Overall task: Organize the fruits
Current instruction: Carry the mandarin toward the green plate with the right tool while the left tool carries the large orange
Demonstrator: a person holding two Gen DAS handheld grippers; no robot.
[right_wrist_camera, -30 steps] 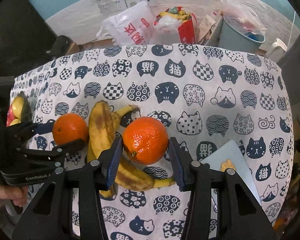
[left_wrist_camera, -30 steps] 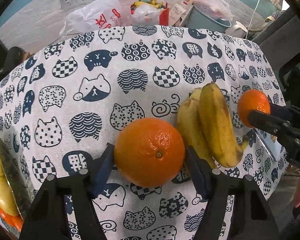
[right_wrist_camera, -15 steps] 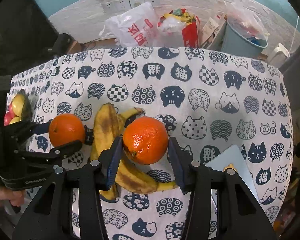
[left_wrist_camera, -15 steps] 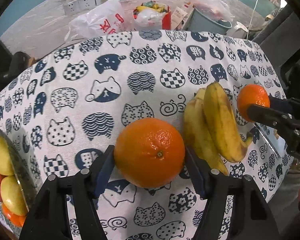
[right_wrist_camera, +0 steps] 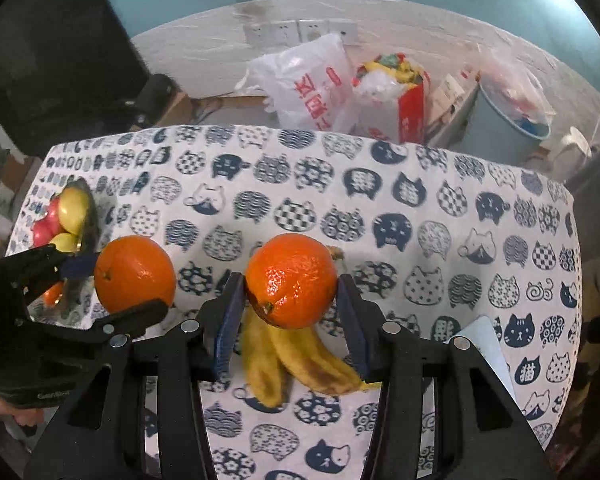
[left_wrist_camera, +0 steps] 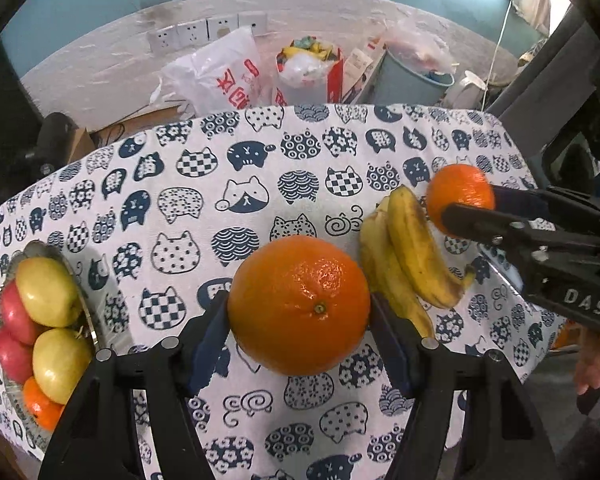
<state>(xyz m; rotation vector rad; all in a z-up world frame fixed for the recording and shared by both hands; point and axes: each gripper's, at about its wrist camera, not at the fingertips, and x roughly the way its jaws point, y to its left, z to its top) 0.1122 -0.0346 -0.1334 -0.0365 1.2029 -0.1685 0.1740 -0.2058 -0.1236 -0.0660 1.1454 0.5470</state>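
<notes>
My left gripper (left_wrist_camera: pixel 299 312) is shut on a large orange (left_wrist_camera: pixel 299 304) and holds it above the cat-print tablecloth (left_wrist_camera: pixel 236 184). My right gripper (right_wrist_camera: pixel 291 286) is shut on a second orange (right_wrist_camera: pixel 291 280), held above the bananas (right_wrist_camera: pixel 296 352). In the left wrist view the right gripper's orange (left_wrist_camera: pixel 460 196) shows at the right, beside the bananas (left_wrist_camera: pixel 412 256). In the right wrist view the left gripper's orange (right_wrist_camera: pixel 135 272) shows at the left. A metal fruit bowl (left_wrist_camera: pixel 82 292) with apples (left_wrist_camera: pixel 50 292) and a small orange sits at the table's left edge; it also shows in the right wrist view (right_wrist_camera: pixel 88 216).
A light blue flat object (right_wrist_camera: pixel 484 340) lies on the table at the right. Beyond the far table edge stand a white plastic bag (left_wrist_camera: pixel 220 76), a red box (left_wrist_camera: pixel 312 68) and a grey bin (left_wrist_camera: pixel 412 76) on the floor.
Both grippers have risen with their oranges, away from the table. The view has shifted so the fruit bowl at the left shows more fully.
</notes>
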